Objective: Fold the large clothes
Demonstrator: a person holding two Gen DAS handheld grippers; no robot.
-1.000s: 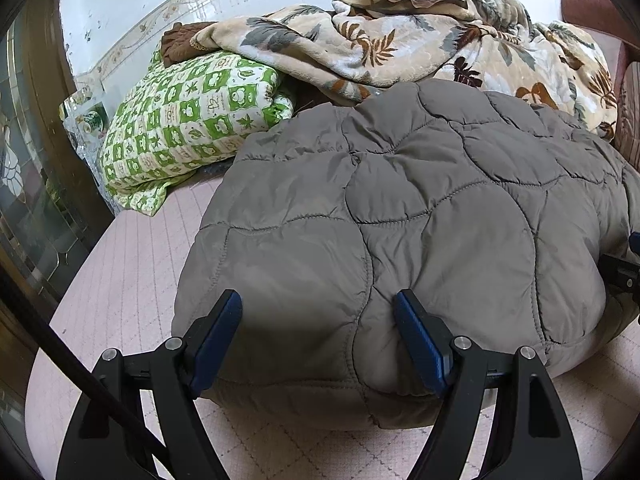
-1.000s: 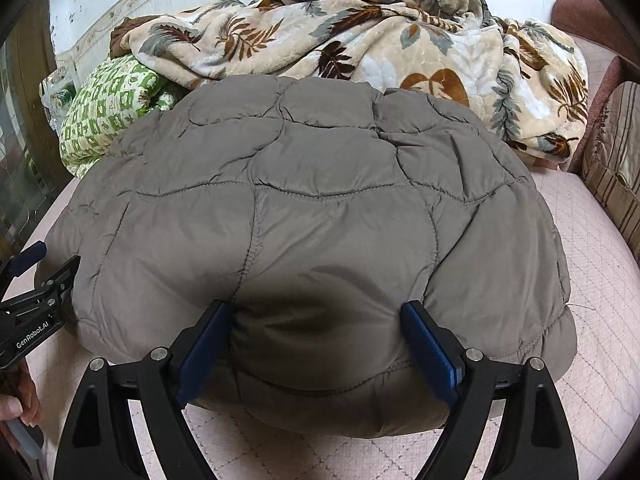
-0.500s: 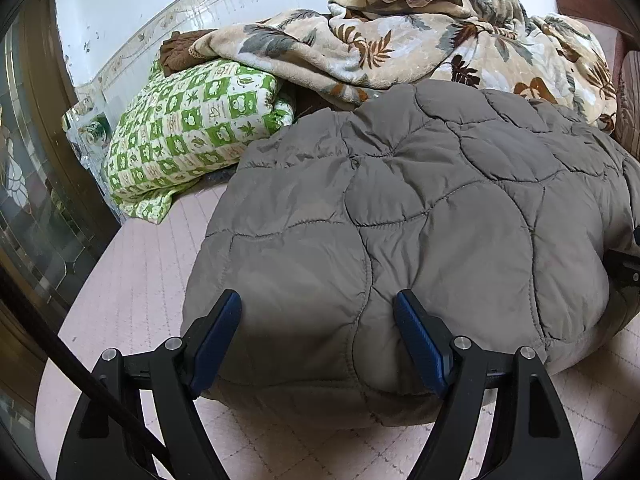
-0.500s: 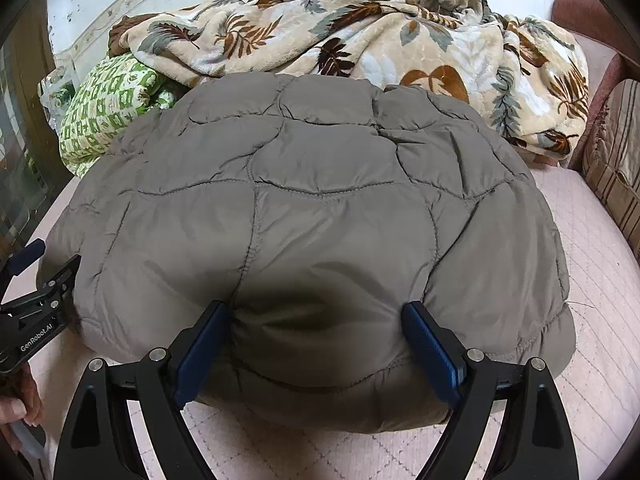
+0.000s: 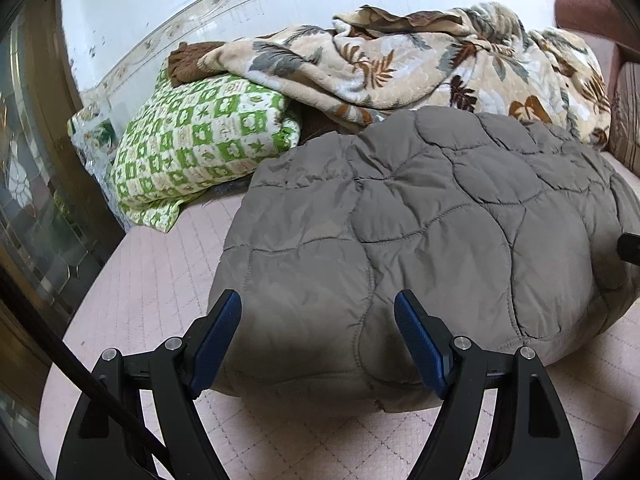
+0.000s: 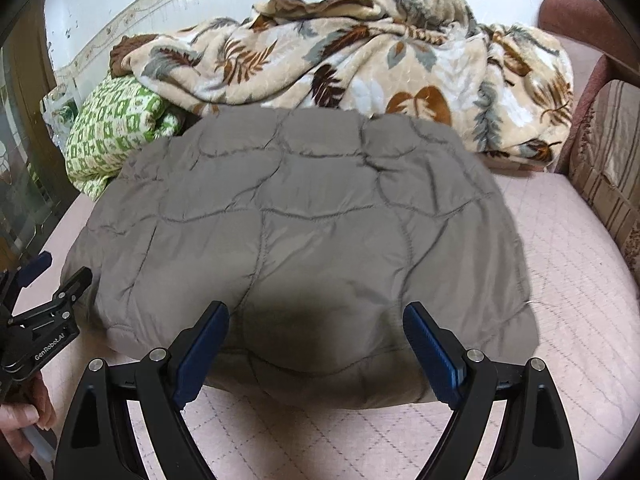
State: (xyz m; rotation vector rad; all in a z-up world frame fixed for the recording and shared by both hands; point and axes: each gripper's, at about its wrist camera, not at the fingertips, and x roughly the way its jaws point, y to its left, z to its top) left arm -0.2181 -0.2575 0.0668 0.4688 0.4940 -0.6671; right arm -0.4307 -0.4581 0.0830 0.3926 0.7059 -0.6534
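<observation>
From the left wrist we see the folded grey quilted jacket (image 5: 420,240) puffed on the pink bed (image 5: 160,272), left tool (image 5: 318,320) open above it; right wrist view: right tool (image 6: 316,330) open, jacket's underside hidden.

We've got a grey-brown quilted jacket (image 6: 304,240) with curvy stitched cells on a pale pink bed cover (image 6: 568,320) with a diamond grid. Far side: a cream blanket (image 6: 360,60) with brown and grey leaves; far left, a green-and-white checked pillow (image 5: 200,140). Black fingers (image 5: 218,338), blue pads.
</observation>
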